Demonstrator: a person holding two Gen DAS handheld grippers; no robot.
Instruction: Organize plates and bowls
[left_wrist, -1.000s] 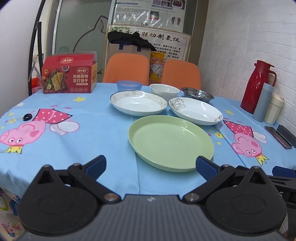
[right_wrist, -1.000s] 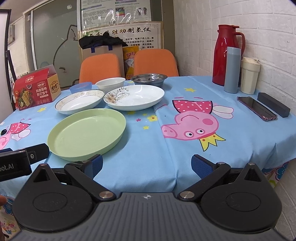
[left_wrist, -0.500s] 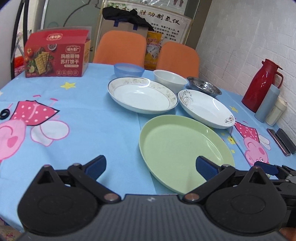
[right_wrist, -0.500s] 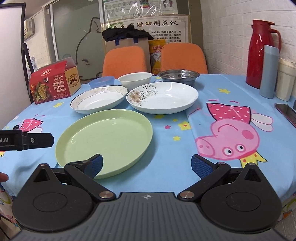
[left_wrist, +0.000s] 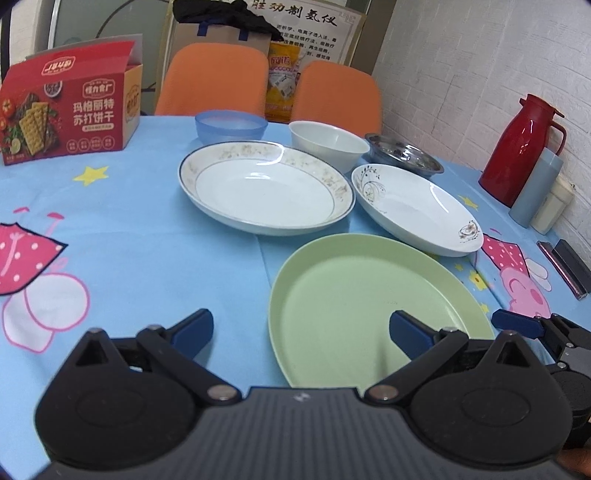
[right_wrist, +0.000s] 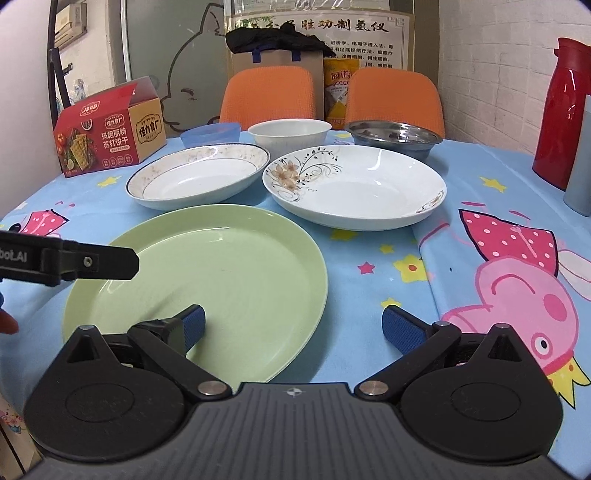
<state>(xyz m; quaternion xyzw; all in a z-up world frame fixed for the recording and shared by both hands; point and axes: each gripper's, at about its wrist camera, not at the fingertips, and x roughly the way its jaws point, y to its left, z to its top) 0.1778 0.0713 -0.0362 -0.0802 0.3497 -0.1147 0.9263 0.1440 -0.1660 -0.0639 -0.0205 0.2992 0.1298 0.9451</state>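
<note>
A green plate (left_wrist: 373, 302) (right_wrist: 207, 277) lies nearest on the blue tablecloth. Behind it are a gold-rimmed white plate (left_wrist: 266, 188) (right_wrist: 195, 177) and a flower-patterned white plate (left_wrist: 417, 206) (right_wrist: 354, 184). Further back stand a blue bowl (left_wrist: 231, 127) (right_wrist: 210, 134), a white bowl (left_wrist: 327, 142) (right_wrist: 290, 134) and a steel bowl (left_wrist: 402, 153) (right_wrist: 393, 134). My left gripper (left_wrist: 301, 328) is open, its right finger over the green plate's near-left part. My right gripper (right_wrist: 293, 325) is open, its left finger over the green plate's near edge.
A red cracker box (left_wrist: 70, 118) stands at the back left. A red thermos (left_wrist: 521, 147), a grey tumbler (left_wrist: 535, 188) and a cream cup (left_wrist: 554, 206) stand at the right by the wall. A phone and a dark case (left_wrist: 569, 266) lie nearby. Two orange chairs (left_wrist: 214, 81) stand behind the table.
Both grippers have moved forward over the table towards the green plate, which now sits under their fingertips. Both stay open.
</note>
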